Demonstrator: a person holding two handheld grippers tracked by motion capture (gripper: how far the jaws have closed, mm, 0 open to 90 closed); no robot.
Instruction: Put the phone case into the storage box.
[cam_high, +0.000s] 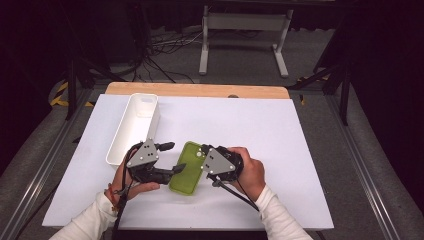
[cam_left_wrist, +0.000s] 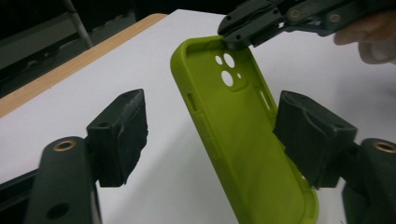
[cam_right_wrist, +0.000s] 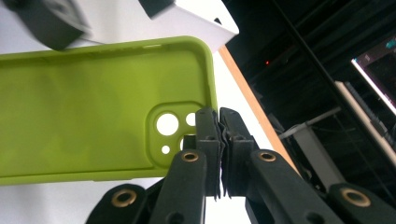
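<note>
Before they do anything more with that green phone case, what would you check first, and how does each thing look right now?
1. Right gripper pinches the rim of the green phone case at its camera-hole end: ok, jaws shut on it.
2. Left gripper is open wide enough: ok, its jaws straddle the case.
3. Left gripper has a hold: not ok, nothing clamped yet; one pad looks close to the case's edge.
4. Case is lifted off the white table: cannot tell how far; it is tilted.
5. White bin is free to receive it: ok, it looks empty.

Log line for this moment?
right gripper: shut on green phone case camera-end rim | left gripper: open, straddling case | white bin: empty
</note>
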